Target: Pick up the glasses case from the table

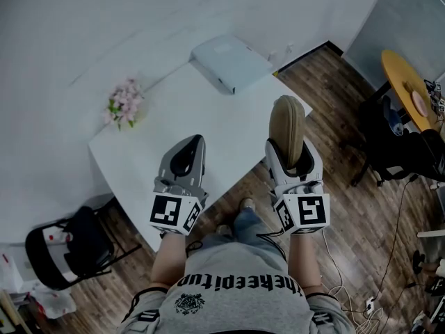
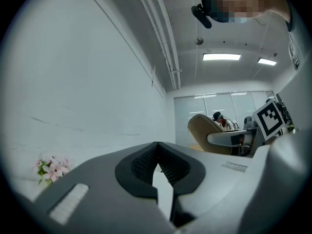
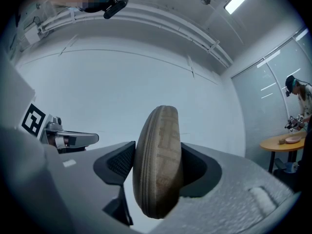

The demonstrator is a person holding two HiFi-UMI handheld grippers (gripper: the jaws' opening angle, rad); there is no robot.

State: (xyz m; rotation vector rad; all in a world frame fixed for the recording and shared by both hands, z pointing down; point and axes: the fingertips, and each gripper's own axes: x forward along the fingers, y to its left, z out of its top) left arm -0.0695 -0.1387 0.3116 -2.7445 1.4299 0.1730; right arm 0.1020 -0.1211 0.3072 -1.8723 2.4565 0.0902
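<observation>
The tan, oval glasses case (image 1: 287, 131) is held up off the white table (image 1: 208, 127), standing on edge between the jaws of my right gripper (image 1: 292, 155). Seen in the right gripper view, the case (image 3: 158, 165) fills the gap between the two dark pads, zip seam facing the camera. My left gripper (image 1: 185, 160) hovers over the table's near part with its jaws shut and nothing between them; its pads (image 2: 157, 165) meet at the tips. From the left gripper view the case (image 2: 207, 133) shows at the right, in the other gripper.
A white flat box (image 1: 231, 62) lies at the table's far corner and a small bunch of pink flowers (image 1: 125, 103) near the left edge. A black chair (image 1: 66, 252) stands at lower left. A round yellow table (image 1: 411, 89) and cables are at right.
</observation>
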